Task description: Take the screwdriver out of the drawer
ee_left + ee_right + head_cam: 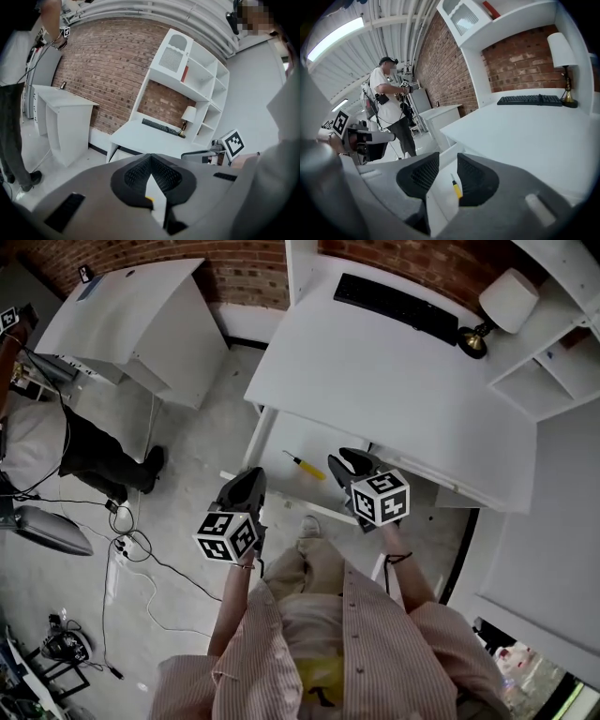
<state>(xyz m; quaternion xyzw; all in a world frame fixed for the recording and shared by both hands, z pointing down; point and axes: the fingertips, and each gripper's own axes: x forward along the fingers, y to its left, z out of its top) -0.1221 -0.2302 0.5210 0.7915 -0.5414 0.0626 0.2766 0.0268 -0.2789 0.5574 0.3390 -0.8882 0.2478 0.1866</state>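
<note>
A screwdriver [307, 466] with a yellow handle lies in the open white drawer [298, 433] under the desk [394, 390]. My right gripper [349, 464] hovers just to its right, jaws open and empty. In the right gripper view the screwdriver [456, 186] shows through the gap between the pads of that gripper [448, 161]. My left gripper [247, 486] hangs at the drawer's left front corner. In its own view the left gripper [150, 158] has its tips touching with nothing held, and a yellow bit [147, 199] shows below them.
A black keyboard [394, 304] and a lamp [502, 306] sit at the back of the desk. White shelves [553, 362] stand to the right. A second white desk [131, 315], a standing person [98, 457] and floor cables [131, 559] are at left.
</note>
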